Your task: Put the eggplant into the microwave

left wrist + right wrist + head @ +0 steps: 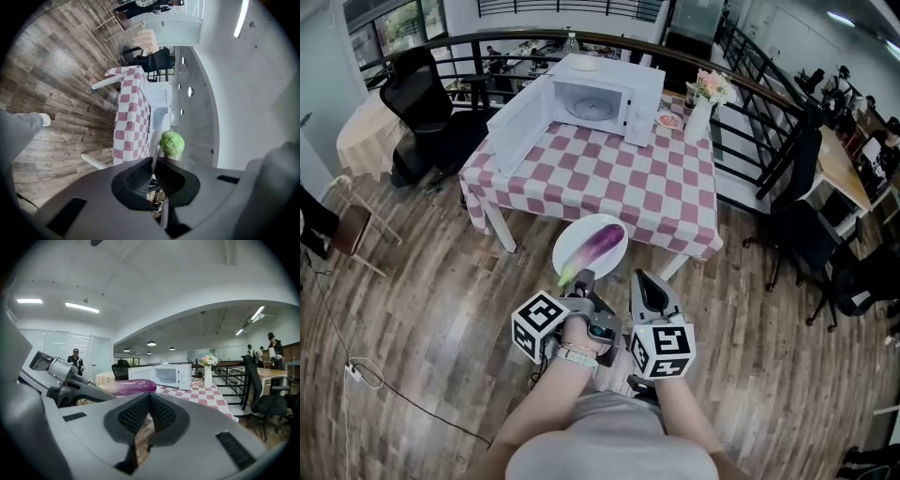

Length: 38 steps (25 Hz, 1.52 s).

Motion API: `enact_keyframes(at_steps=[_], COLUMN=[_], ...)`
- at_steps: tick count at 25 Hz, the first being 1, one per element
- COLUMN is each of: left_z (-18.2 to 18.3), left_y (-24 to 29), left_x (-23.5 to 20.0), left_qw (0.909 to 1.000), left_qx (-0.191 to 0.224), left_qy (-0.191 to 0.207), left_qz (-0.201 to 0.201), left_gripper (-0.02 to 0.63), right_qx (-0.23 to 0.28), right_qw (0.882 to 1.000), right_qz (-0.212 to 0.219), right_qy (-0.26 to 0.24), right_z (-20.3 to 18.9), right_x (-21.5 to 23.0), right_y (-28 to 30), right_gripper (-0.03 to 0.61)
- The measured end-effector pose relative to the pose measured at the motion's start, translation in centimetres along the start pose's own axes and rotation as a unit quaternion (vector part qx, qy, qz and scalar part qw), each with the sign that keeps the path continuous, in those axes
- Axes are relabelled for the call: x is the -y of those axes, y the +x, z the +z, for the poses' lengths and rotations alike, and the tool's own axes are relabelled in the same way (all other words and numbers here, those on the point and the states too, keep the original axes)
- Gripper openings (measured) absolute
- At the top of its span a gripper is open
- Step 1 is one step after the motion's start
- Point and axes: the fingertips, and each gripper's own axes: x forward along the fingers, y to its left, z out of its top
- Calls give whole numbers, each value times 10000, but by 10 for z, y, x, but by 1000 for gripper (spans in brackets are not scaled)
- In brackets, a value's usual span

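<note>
A purple eggplant [600,244] with a green stem end [172,143] lies on a white plate [577,240]. My left gripper [584,277] is shut on the plate's near rim [153,152] and holds it in the air above the wooden floor, short of the checkered table [609,183]. The white microwave [605,101] stands at the table's far side with its door [517,127] swung open to the left. My right gripper [643,277] is beside the left one, shut and holding nothing. In the right gripper view the eggplant [130,386] shows to the left, the microwave [168,375] behind it.
A vase of flowers [703,105] and a small dish [668,120] stand right of the microwave. A black office chair [422,103] and a round covered table [364,131] are at the far left. A dark railing [778,112] runs behind the table. A cable [356,370] lies on the floor.
</note>
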Motion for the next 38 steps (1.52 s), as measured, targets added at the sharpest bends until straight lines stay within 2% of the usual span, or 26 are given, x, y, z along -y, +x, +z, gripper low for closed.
enact_keyframes(at_steps=[15, 23, 38], left_z=[71, 111, 153], left_y=[90, 145, 217], left_x=[28, 49, 73], left_qw=[9996, 9991, 9983], left_qx=[-239, -389, -535], left_qy=[32, 130, 212], left_qz=[147, 61, 27], left_gripper=[18, 18, 18], right_qx=[17, 42, -92], right_qw=[9996, 9990, 9983], right_qz=[-227, -407, -479], right_qy=[171, 205, 324], right_z=[25, 39, 39], right_x=[11, 21, 34], right_y=[117, 184, 259], right_gripper=[26, 26, 26])
